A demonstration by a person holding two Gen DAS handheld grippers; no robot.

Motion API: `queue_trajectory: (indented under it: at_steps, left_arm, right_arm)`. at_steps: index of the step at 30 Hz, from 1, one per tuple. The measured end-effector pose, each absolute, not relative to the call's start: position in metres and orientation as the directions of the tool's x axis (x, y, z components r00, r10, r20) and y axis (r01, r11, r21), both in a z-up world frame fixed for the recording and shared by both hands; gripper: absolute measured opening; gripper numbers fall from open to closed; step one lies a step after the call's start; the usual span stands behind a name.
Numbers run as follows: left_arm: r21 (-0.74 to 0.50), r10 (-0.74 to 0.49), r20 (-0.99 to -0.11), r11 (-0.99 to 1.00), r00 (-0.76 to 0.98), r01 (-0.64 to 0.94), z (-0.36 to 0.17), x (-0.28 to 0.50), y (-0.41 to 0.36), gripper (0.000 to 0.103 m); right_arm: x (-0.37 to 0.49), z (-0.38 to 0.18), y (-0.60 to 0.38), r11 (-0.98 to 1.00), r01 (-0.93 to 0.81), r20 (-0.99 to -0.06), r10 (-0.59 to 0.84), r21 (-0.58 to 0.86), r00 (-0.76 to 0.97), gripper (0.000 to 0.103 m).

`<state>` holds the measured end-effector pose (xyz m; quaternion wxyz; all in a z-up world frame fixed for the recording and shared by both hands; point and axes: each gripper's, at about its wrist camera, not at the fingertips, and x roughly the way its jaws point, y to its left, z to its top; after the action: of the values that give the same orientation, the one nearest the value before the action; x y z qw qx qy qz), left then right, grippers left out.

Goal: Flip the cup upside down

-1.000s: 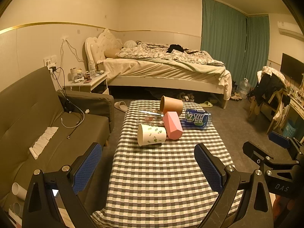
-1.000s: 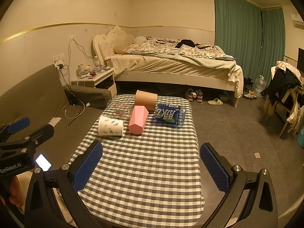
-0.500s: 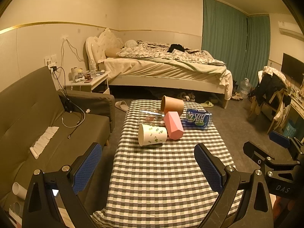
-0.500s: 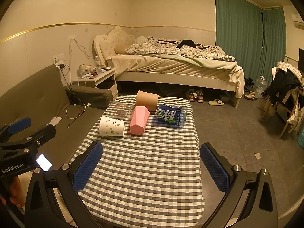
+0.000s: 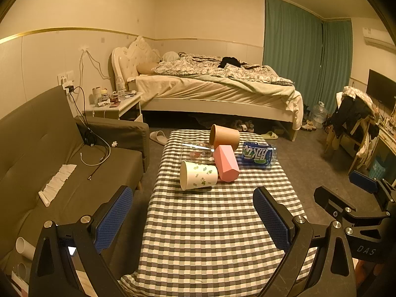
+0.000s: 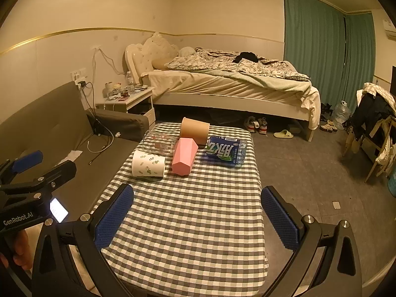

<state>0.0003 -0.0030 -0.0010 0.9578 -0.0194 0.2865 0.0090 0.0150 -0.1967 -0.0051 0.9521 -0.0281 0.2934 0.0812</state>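
Bed (image 5: 217,86) w/ rumpled bedding along far wall, grey sofa (image 5: 61,153) at left. Bench (image 5: 217,227) w/ checked cloth (image 6: 188,222) sits mid-room. Left hand-held gripper (image 5: 193,215) hovers over near end of bench, jaws spread wide, nothing between the blue pads (image 5: 112,216). Right hand-held gripper (image 6: 198,216) likewise over near end, released, jaws wide apart, empty.

At far end of bench, all lying on their sides: blue-label water bottle (image 5: 258,154) at right; clear glass cup (image 5: 196,151) at left; brown paper cup (image 5: 224,137) farthest back; pink faceted cup (image 5: 225,163) in middle, touching the glass cup; white paper cup w/ leaf print (image 5: 198,175) nearest, mouth facing left, just beside pink cup. Both grippers well apart from the cups.
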Motion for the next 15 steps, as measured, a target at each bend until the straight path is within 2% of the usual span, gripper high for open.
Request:
queue_trajectory:
  at_steps: [15]
  left_arm:
    - [-0.033,0.009,-0.561,0.999,0.828,-0.033,-0.0035,0.0026,-0.0016,0.101]
  right_arm:
    - [0.0151,-0.0089,-0.1967,0.985,-0.170,-0.568,0.139,-0.002,0.811,0.103]
